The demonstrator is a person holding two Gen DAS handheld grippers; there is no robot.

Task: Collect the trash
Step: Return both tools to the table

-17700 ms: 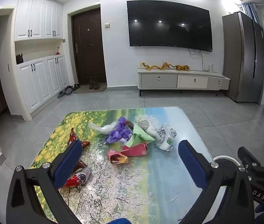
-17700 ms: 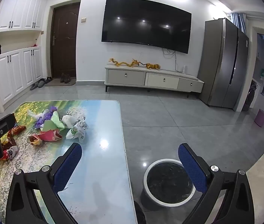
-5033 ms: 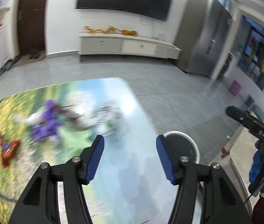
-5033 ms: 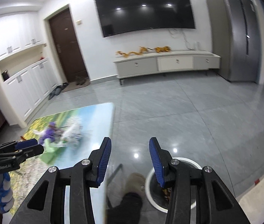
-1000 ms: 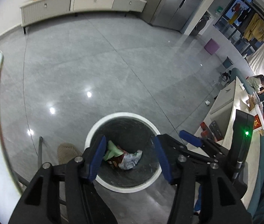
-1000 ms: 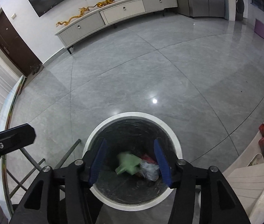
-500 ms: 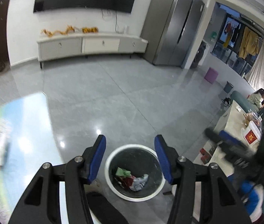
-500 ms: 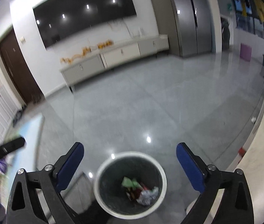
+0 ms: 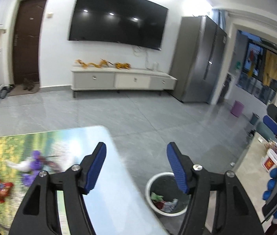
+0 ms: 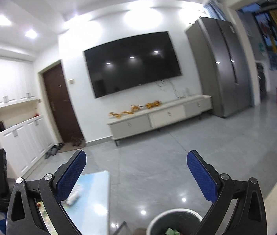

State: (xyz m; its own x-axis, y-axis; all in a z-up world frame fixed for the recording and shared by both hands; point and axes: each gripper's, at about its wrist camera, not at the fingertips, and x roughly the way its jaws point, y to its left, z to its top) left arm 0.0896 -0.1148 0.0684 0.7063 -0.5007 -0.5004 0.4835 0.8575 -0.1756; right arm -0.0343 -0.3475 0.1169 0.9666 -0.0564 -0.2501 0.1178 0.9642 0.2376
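Observation:
My left gripper (image 9: 136, 166) hangs above the table's right edge. Its blue-padded jaws are opening with nothing between them. On the picture-print table (image 9: 111, 186) lie blurred scraps: a purple wrapper (image 9: 35, 161), a red wrapper (image 9: 3, 188) and white paper (image 9: 23, 164). The white-rimmed bin (image 9: 148, 188) stands on the floor beside the table and holds green, red and white trash (image 9: 164, 200). My right gripper (image 10: 137, 176) is wide open and empty, pointing across the room, with the bin's rim (image 10: 175, 211) just below it. A white scrap (image 10: 73, 195) lies near the table corner (image 10: 97, 201).
A TV (image 9: 117, 19) hangs over a low cabinet (image 9: 122, 80). A grey fridge (image 9: 199, 58) stands at the right, and a brown door (image 9: 28, 41) with shoes (image 9: 3, 94) at the left. White cupboards (image 10: 24, 143) line the left wall. A purple stool (image 9: 237, 108) and another table (image 9: 256, 168) are at the right.
Both grippers rose from over the bin and tilted up toward the room. The right jaws spread wide and the left jaws widened. The green scrap now lies in the bin.

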